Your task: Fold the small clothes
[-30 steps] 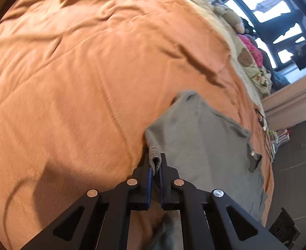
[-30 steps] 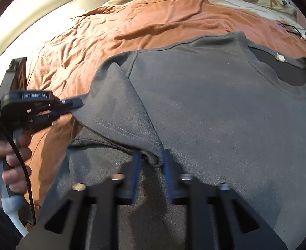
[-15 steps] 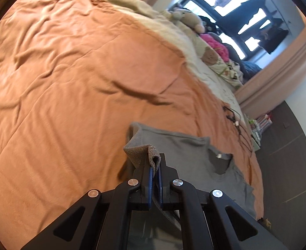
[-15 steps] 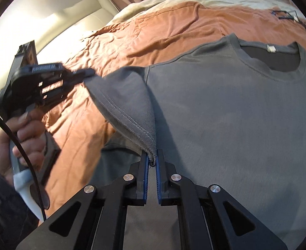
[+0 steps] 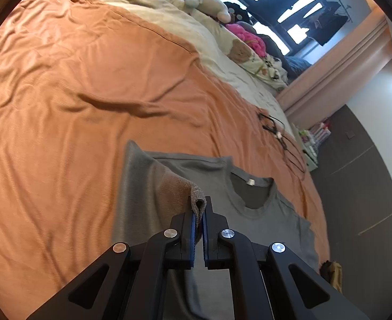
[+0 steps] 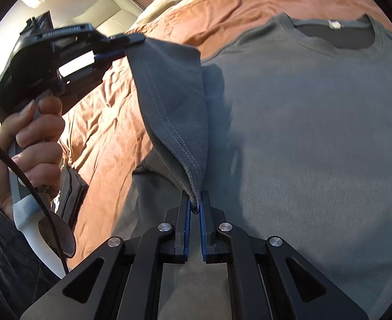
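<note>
Fabric of the sleeve (image 6: 174,112) is stretching between both tools: the right hand-held gripper (image 6: 195,208) is clamping its hem, the left hand-held gripper (image 6: 124,45) its far corner, above the T-shirt (image 6: 302,133) lying on the bed (image 5: 62,106).

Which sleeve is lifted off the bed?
The sleeve stretched between the left gripper and right gripper, both shut on its hem. The other sleeve lies flat on the orange bedspread.

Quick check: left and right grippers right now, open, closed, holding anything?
Left gripper: shut on the grey cotton T-shirt's sleeve hem.
Right gripper: shut on the same sleeve's other corner.
</note>
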Demonstrator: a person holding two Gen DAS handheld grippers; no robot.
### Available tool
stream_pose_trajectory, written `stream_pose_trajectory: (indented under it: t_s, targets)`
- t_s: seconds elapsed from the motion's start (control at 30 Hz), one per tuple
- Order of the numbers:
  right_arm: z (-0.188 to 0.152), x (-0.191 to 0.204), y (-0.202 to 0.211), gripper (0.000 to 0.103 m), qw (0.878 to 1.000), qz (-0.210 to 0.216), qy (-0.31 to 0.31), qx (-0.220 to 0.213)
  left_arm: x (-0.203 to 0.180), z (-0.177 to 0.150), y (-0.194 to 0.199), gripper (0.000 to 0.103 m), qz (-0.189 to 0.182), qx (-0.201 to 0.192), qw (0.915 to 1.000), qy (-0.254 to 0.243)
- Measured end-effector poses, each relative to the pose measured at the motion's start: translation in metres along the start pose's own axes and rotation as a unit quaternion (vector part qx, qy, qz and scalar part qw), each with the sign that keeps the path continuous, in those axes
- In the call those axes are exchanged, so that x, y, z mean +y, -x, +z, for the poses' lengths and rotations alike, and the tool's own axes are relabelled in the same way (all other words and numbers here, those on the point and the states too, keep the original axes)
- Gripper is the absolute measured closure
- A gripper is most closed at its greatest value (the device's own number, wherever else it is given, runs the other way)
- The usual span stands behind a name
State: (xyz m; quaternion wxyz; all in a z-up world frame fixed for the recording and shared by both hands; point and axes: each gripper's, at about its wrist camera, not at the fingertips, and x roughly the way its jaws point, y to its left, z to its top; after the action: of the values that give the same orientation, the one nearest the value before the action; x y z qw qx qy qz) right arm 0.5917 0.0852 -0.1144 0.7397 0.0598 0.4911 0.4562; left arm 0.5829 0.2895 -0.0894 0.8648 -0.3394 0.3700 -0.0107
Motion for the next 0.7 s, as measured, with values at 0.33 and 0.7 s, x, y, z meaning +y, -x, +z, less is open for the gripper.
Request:
stream_pose_trajectory:
  t_s: [0.33, 0.7]
  targets:
    - [0.007, -0.011, 0.008, 0.043, 0.999, -0.025, -0.021, -0.003, 0.017, -0.004, 0.006, 0.049, 0.009, 0.003, 0.9997, 0.022]
    - [0.02, 0.001, 0.003, 0.043, 0.998, -0.059, 0.021, -0.009, 0.06, -0.014, 0.017, 0.049, 0.052, 0.011, 0.9976, 0.044]
